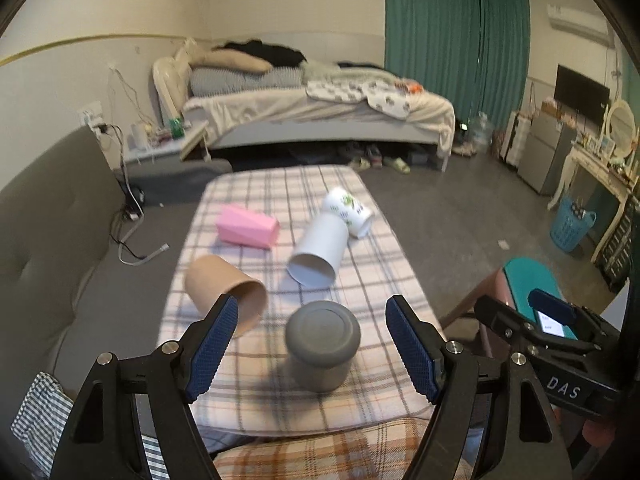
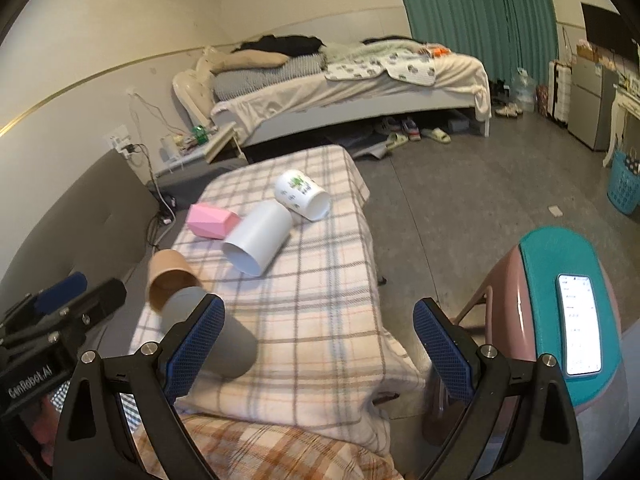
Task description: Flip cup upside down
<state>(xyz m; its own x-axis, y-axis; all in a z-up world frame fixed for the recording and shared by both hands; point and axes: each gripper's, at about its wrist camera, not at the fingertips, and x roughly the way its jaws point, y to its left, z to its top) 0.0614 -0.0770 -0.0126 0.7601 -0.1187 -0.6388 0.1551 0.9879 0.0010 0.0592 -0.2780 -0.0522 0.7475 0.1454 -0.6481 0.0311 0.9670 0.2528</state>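
A grey cup (image 1: pixel 322 344) stands upside down on the plaid-covered table (image 1: pixel 360 292), base up, between and just beyond my left gripper's (image 1: pixel 312 334) open blue fingers. It also shows in the right wrist view (image 2: pixel 216 334), behind the right gripper's left finger. A brown cup (image 1: pixel 224 290), a white cup (image 1: pixel 318 254), a patterned white cup (image 1: pixel 348 210) and a pink cup (image 1: pixel 248 226) lie on their sides further back. My right gripper (image 2: pixel 318 340) is open and empty above the table's near right part.
A pink stool with a teal seat (image 2: pixel 560 264) holding a lit phone (image 2: pixel 580 324) stands right of the table. A grey sofa (image 1: pixel 48 216) runs along the left. A bed, shoes and a blue basket (image 1: pixel 570 226) lie beyond.
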